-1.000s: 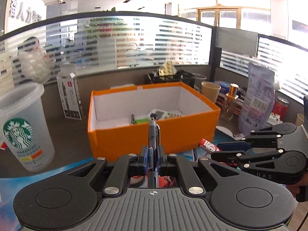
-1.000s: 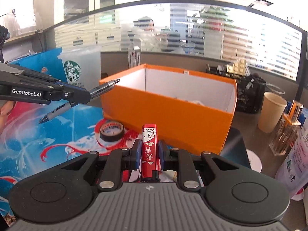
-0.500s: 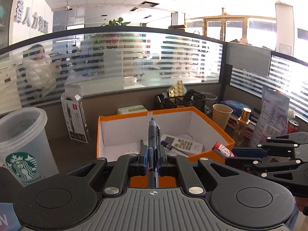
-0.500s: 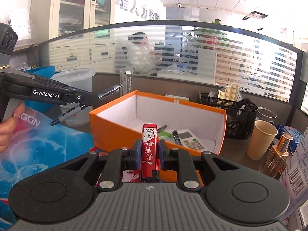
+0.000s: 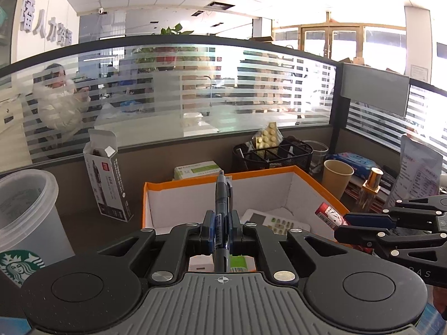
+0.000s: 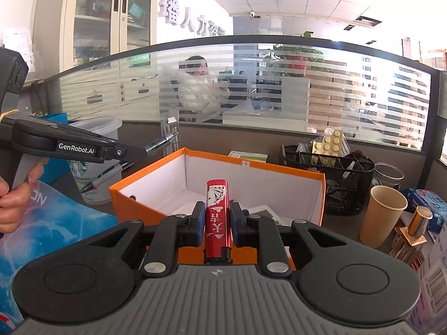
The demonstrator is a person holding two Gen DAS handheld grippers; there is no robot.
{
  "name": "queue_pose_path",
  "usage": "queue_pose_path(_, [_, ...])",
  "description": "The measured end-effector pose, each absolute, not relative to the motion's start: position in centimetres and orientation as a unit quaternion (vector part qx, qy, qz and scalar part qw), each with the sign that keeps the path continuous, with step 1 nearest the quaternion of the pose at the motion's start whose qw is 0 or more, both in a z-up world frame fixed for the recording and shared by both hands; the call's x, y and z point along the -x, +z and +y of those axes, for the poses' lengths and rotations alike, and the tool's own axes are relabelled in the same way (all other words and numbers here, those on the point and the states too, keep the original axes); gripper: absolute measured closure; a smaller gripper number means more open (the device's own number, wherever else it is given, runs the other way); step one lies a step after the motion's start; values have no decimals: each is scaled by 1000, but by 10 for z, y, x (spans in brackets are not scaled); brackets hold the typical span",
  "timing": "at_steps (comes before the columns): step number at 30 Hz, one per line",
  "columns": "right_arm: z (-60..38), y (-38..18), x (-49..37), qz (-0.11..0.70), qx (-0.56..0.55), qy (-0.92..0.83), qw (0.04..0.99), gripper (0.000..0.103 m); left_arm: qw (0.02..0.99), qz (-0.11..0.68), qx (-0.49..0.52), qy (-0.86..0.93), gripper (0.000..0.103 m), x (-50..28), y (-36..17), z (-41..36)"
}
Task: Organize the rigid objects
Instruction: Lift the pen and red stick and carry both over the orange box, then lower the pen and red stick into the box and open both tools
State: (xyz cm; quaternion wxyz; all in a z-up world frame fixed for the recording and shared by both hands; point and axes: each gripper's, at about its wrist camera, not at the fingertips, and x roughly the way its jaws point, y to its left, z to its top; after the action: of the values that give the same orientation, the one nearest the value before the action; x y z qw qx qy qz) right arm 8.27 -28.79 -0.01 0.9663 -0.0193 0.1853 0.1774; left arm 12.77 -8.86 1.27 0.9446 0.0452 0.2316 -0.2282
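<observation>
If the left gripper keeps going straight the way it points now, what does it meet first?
Probably the far white inner wall of the orange box. The left gripper, shut on the pen, aims over the near rim; the pen tip would likely touch first. Depth is unclear.

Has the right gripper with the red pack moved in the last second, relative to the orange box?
Yes. The right gripper, shut on the red pack, has risen and advanced: the orange box rim now sits lower, its interior showing.
</observation>
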Motion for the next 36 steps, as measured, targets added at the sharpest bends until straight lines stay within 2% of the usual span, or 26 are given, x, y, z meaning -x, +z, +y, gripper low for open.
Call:
queue_pose_path(19, [-297, 0, -169, 224, 31, 175, 958, 86, 934, 271, -37, -230, 96, -203, -7, -111])
queue_pose_path(36, [-281, -30, -209, 292, 70, 178, 937, 86, 922, 324, -55, -206, 96, -224, -39, -116])
